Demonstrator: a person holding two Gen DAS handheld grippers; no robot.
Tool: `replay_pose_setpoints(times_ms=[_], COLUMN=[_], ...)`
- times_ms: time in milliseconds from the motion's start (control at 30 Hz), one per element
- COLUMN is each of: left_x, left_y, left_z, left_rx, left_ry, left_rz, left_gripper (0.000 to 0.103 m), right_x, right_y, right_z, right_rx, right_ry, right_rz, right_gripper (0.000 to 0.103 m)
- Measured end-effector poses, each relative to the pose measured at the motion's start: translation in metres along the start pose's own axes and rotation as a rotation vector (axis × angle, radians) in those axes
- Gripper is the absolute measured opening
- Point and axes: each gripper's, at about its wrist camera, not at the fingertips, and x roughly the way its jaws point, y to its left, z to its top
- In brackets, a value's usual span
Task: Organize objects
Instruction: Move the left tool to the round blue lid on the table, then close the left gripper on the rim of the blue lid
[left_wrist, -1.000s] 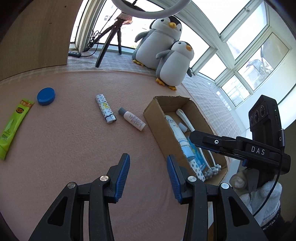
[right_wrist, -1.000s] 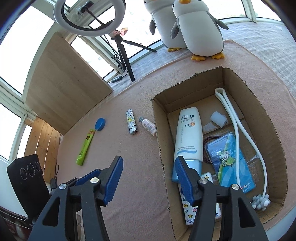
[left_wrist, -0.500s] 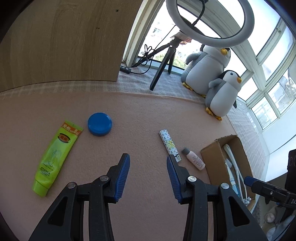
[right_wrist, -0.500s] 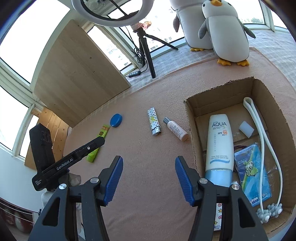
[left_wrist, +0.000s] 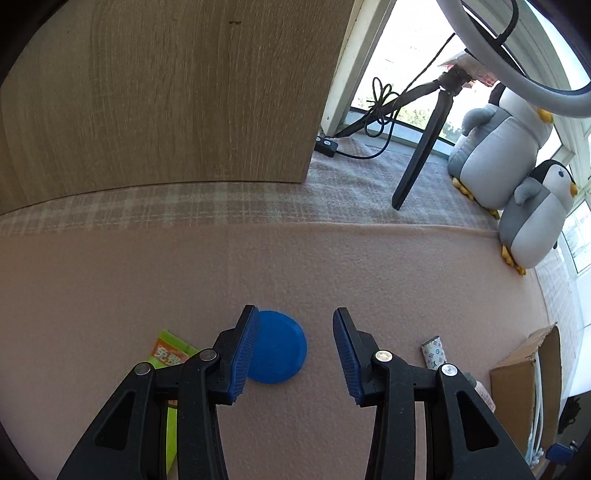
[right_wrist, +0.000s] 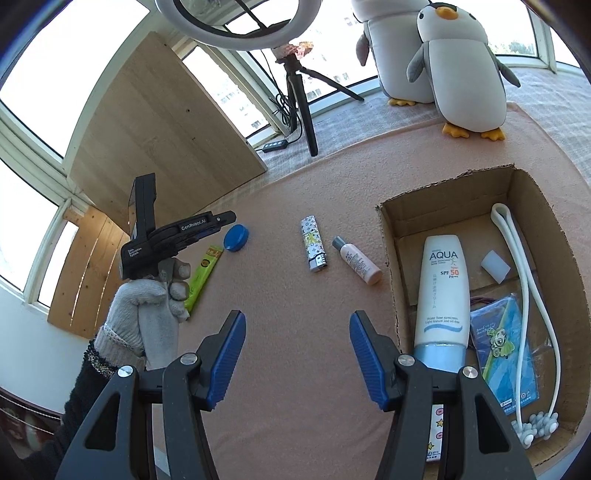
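A blue round lid (left_wrist: 277, 348) lies on the pink mat, partly behind my left finger. My left gripper (left_wrist: 293, 354) is open just above it. A green tube (left_wrist: 170, 356) lies left of the lid. In the right wrist view the lid (right_wrist: 236, 238), green tube (right_wrist: 202, 276), patterned lighter (right_wrist: 314, 244) and small pink bottle (right_wrist: 356, 260) lie on the mat. The cardboard box (right_wrist: 388, 236) holds a sunscreen tube (right_wrist: 441, 291), a white cord and a blue packet. My right gripper (right_wrist: 297, 354) is open and empty, beside the box.
Two penguin plush toys (right_wrist: 458, 70) stand at the mat's far edge. A ring light on a tripod (right_wrist: 299, 96) and a wooden panel (left_wrist: 166, 92) stand behind. The box corner (left_wrist: 532, 365) shows at the left view's right.
My left gripper has swung left and down, from near the box to over the blue lid. My right gripper has backed away from the box toward the mat.
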Motion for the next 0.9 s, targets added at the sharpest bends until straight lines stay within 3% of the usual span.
replay_pose_setpoints(times_ms=[267,500,900], left_x=[0.027,0.028,-0.018], left_y=[0.014,0.014,-0.010], left_z=[0.009,-0.008,-0.109], left_rx=[-0.004,0.020,0.014], left_ry=[0.048,0.054,0.023], left_rz=[0.026,-0.010,-0.118], left_gripper=[0.044,0.041,0.041], right_x=[0.005,0.013,0.025], right_y=[-0.008,-0.002,0.011], right_z=[-0.002,0.000,-0.001], right_rx=[0.016,0.007,-0.007], right_ry=[0.020,0.038,0.057], right_rz=[-0.018,-0.014,0.020], right_gripper=[0.055,0.055,0.055])
